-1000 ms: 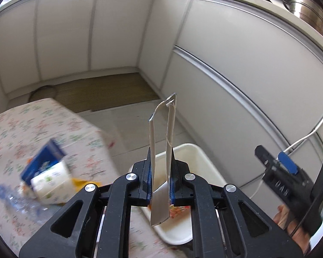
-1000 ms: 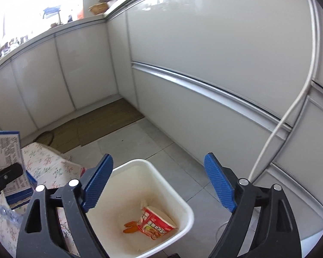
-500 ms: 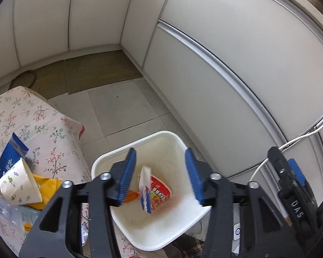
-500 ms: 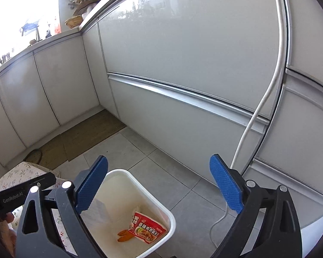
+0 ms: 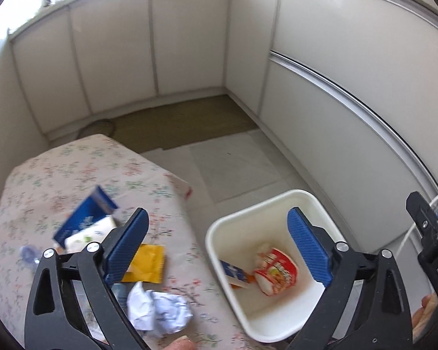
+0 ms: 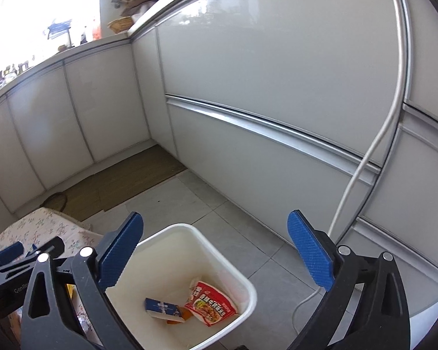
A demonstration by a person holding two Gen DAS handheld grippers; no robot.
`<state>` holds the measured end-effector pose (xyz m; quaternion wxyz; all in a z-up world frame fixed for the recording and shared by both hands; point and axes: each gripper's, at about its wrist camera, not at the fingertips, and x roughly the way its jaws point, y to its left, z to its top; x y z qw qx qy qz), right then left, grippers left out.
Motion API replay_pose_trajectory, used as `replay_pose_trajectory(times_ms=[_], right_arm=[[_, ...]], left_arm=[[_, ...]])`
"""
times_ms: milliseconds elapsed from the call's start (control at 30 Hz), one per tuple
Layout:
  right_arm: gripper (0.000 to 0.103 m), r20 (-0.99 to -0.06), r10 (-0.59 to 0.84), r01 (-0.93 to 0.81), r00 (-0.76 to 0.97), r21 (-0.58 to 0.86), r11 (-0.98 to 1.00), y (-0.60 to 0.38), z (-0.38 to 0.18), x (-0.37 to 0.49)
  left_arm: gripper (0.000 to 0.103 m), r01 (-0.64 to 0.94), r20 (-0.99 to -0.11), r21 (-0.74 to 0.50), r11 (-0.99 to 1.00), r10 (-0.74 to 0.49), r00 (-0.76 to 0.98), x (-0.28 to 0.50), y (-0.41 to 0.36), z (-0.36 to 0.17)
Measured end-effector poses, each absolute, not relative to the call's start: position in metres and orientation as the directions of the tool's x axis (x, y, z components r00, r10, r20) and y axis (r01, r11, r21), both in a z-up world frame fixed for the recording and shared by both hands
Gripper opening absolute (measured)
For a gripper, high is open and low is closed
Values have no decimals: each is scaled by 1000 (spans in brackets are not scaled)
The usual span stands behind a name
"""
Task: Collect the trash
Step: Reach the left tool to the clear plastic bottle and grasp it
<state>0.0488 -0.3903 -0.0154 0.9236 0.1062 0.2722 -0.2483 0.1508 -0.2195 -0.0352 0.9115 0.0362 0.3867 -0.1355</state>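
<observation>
White cabinet fronts (image 5: 189, 43) wrap the corner behind everything; grey tile floor (image 6: 189, 198) with a brown mat (image 5: 189, 119) against the back cabinets. White cable (image 6: 365, 169) hangs down the right-hand fronts to the floor.

Table with floral cloth (image 5: 73, 169) sits at left. White bin (image 6: 219, 250) stands on the floor just beside the table's right edge.

Left gripper (image 5: 216, 248): jaws opening, spread wide, nothing between the pads. It hangs over the gap between table edge and bin. Right gripper (image 6: 216, 250): jaws also opening, wide apart and empty, over the bin mouth.

In the bin, on the bottom: red noodle packet (image 6: 211, 303), small blue-and-white carton (image 6: 163, 309) touching it on the left, an orange scrap (image 6: 178, 318) partly under both.

Trash on the table, near the right-front edge: crumpled white paper (image 5: 157, 312) at the front, yellow wrapper (image 5: 146, 265) behind it, partly under the left jaw. Further left: blue carton (image 5: 84, 215) and white paper cup (image 5: 87, 236), both blurred. Clear plastic bottle (image 5: 29, 255) at the left edge, mostly hidden.
</observation>
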Motion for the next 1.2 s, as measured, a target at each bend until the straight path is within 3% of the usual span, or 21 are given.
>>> replay_pose_trajectory(times_ms=[533, 1200], right_arm=[[96, -570, -310, 349, 761, -43, 936, -310, -29, 73], [96, -581, -164, 76, 797, -173, 982, -183, -47, 104]], left_arm=[[95, 51, -704, 17, 999, -24, 710, 129, -121, -41], [95, -465, -879, -128, 876, 116, 462, 160, 70, -114]])
